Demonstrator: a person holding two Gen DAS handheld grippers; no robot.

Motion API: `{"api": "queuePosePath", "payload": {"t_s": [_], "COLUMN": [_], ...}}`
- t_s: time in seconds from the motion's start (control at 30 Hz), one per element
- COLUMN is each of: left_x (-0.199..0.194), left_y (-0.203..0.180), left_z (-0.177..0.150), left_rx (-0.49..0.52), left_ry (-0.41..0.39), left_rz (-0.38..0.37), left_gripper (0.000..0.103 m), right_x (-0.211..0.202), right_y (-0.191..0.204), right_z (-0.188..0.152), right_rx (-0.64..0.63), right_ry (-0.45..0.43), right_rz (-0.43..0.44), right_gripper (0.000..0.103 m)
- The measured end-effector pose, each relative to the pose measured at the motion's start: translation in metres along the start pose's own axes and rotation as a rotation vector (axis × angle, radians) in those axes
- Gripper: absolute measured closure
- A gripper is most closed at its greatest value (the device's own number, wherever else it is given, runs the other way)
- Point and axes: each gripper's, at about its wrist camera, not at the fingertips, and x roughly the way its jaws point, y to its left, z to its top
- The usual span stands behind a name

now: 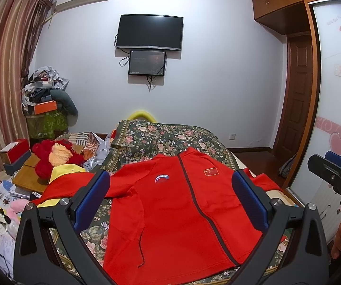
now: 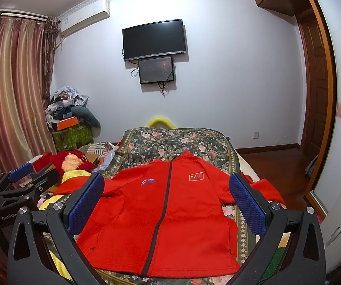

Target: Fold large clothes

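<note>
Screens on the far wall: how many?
2. A large dark TV is mounted on the wall, and a smaller monitor hangs directly below it, offset slightly left. Both face the bed. None appear hidden.

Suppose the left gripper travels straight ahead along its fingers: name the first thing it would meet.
Probably the red jacket spread flat on the floral bedspread; the open left gripper frames it, held above. Depth is uncertain.
</note>
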Motion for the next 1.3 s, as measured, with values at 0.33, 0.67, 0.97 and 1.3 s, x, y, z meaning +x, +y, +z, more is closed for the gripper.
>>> {"api": "queuePosePath", "payload": {"t_s": [0.33,0.67,0.97,1.3], "left_x": [0.001,0.021,0.068,0.135], "left_y": [-0.001,0.013,0.055,0.126], "left_z": [0.0,-0.007,-0.014,-0.027], "left_rx": [0.0,-0.021,-0.062,-0.05], "left_ry": [0.004,0.052,0.118,0.169], "left_rz": [0.001,0.02,0.085,0.257], "left_gripper": [0.0,0.0,0.0,0.0], "right_x": [0.004,0.023,0.066,0.139], "right_y": [-0.002,-0.002,0.005,0.016], "right_z": [0.002,0.002,-0.005,-0.02], "right_rx": [0.005,0.002,-0.018,-0.025], "right_ry": [0.016,0.07,0.177,0.313], "right_rz": [0.0,-0.006,-0.013,0.002], "right_gripper": [0.0,0.0,0.0,0.0]}}
